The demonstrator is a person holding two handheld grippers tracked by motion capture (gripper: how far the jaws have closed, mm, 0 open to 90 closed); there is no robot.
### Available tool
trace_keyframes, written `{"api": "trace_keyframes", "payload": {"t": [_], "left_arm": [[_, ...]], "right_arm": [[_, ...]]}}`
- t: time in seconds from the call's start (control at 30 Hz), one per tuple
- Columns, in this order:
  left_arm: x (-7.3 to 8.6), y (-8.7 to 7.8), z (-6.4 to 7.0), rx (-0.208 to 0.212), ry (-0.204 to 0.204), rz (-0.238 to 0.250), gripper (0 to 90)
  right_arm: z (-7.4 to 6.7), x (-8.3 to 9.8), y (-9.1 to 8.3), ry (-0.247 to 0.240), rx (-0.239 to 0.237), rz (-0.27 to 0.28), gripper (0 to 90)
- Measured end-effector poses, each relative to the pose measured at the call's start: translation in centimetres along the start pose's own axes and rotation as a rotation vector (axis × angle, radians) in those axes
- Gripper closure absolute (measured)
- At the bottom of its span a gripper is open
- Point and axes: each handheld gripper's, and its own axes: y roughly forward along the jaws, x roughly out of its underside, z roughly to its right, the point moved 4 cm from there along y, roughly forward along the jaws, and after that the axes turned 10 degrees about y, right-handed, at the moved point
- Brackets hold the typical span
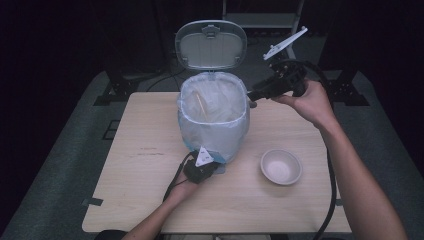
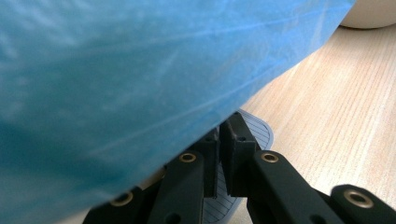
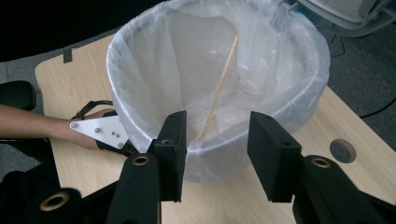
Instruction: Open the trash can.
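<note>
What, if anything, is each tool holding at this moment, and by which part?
Nothing is held. The right tool stands open and empty before the bin; the left tool is shut on nothing, its tips over the bin's grey pedal.

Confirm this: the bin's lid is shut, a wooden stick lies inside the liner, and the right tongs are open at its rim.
Not quite. The lid stands open behind the bin, as the high view shows. The wooden stick does lie inside the liner, and the right tongs are open at the rim.

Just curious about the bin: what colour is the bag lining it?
The bag is translucent pale blue, nearly white inside; the right gripper view shows it best.
</note>
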Motion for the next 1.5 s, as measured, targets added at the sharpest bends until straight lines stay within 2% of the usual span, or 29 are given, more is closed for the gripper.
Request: {"api": "trace_keyframes", "payload": {"t": [0.73, 1.5], "left_arm": [[0.0, 0.0, 0.0, -0.001, 0.000, -0.001, 86.3], [0.0, 0.0, 0.0, -0.004, 0.006, -0.007, 86.2]], "right_arm": [[1.5, 4.0, -1.0, 0.035, -0.022, 0.031, 52.9], [2.4, 6.8, -0.7, 0.051, -0.033, 0.043, 49.0]]}}
